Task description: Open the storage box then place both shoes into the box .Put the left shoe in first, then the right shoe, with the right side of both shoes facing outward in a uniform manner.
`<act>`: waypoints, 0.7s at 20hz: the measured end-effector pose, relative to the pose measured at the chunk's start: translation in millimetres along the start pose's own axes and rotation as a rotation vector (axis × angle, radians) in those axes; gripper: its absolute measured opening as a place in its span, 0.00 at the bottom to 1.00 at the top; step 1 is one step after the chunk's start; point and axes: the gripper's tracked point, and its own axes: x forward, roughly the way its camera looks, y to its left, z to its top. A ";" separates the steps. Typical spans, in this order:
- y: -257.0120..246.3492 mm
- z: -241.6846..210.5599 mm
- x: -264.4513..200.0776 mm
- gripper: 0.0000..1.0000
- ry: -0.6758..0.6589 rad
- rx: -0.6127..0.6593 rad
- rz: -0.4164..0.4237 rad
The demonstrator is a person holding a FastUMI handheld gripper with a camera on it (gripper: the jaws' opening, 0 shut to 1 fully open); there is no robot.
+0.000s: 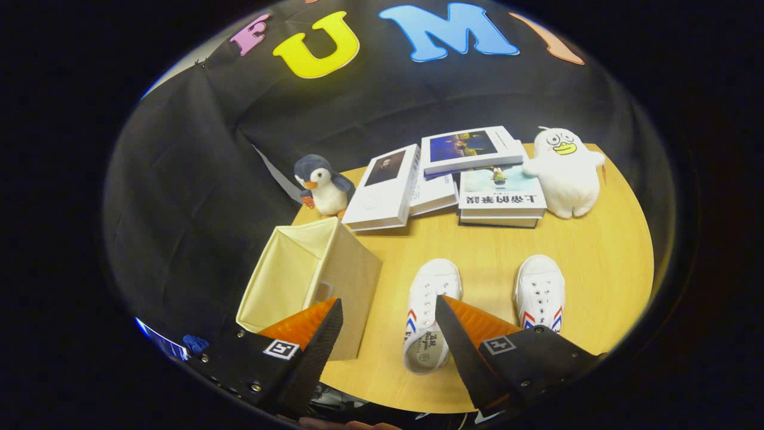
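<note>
I see my gripper (389, 310) with jaws spread wide, holding nothing. The storage box (310, 280), open-topped, stands behind one finger; the other finger overlaps the nearer white shoe (428, 310). The second shoe (540, 292) lies beside it, apart. Beyond the jaws lie stacked books (453, 176), flanked by a penguin plush (322, 185) and a white duck plush (567, 170), well clear of the shoes. Everything rests on a round wooden table (609, 239) against black cloth.
</note>
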 end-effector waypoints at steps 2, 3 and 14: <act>-18.5 -19.1 8.0 0.95 0.039 -0.014 -0.041; -25.5 -28.6 12.6 0.95 0.060 -0.023 -0.055; -83.4 -102.5 73.6 0.85 0.281 -0.085 -0.159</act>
